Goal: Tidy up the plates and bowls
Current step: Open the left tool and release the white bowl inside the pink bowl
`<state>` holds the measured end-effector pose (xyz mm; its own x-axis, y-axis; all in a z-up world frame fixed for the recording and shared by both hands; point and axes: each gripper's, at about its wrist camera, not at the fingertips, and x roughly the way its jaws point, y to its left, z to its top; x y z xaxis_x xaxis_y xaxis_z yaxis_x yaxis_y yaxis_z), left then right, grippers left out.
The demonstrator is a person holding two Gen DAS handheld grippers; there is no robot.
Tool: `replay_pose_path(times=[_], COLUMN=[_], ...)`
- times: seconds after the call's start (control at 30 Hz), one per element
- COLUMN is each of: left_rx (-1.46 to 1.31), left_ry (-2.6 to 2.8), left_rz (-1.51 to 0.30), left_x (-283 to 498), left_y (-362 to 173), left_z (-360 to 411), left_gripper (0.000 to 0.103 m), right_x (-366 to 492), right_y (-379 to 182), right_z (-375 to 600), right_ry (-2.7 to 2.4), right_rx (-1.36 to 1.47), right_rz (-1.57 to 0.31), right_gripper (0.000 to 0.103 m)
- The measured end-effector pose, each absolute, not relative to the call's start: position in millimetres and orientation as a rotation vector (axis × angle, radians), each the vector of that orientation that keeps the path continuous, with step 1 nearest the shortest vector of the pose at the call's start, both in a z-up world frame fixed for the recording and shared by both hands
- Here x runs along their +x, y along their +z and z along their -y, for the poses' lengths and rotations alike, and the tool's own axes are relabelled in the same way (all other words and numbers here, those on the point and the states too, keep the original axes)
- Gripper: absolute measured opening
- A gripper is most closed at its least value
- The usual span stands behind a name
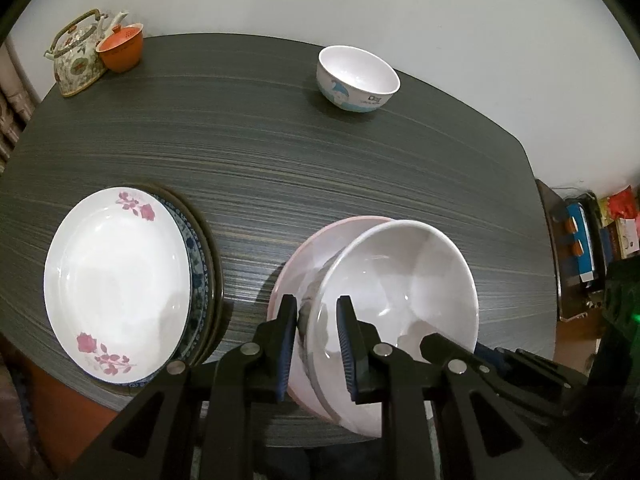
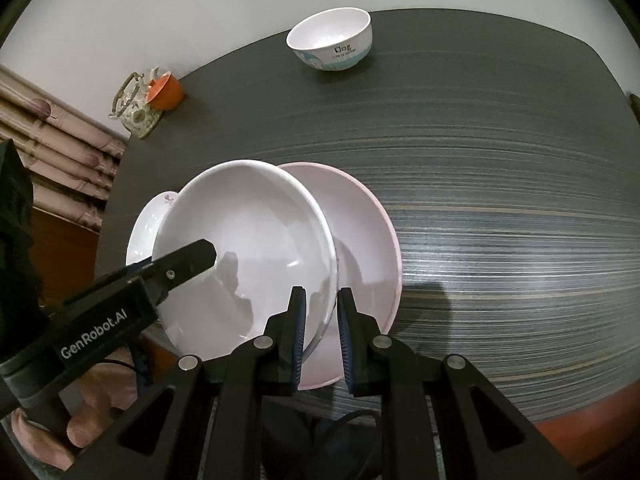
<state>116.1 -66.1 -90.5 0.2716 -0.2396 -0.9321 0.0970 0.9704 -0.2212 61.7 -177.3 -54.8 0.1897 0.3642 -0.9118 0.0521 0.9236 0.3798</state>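
Left tongs [image 1: 318, 340]: pinching the near-left rim of the white bowl [image 1: 404, 288], one finger inside the wall and one outside
Right tongs [image 2: 322, 336]: straddling the same bowl's near-right rim; the gap looks only just wider than the wall, so whether they truly clamp it I cannot tell
White bowl: tilted between both tongs, over the pink plate [image 2: 360, 232]; whether its foot touches the plate is hidden
Pink plate: flat on the tabletop [image 1: 320, 168], directly beneath and just beyond the tongs
Plate stack [image 1: 116, 280]: rose-patterned plate on a blue-rimmed one, left of the left tongs
Small bowl [image 1: 358, 78]: printed, well ahead of both tongs, likely where bowls belong
Teapot [image 1: 76, 56] and orange cup [image 1: 120, 52]: far ahead-left, out of the way
Step in hand: carrying the bowl off the pink plate
Doing it well: level both tongs together so the rim does not twist, lift straight up before travelling, lower gently
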Motion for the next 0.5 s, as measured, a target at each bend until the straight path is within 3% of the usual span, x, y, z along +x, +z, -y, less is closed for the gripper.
replay_pose_path(times=[0.5], left_rx=[-0.098], left_ry=[-0.198], left_rz=[-1.303], left_x=[120.1], left_y=[-105.5], left_z=[72.5], left_gripper=[0.021], right_x=[67.3], right_y=[-68.3], right_z=[172.4], right_ry=[0.205], right_rx=[0.365], right_rz=[-1.416], right_gripper=[0.016])
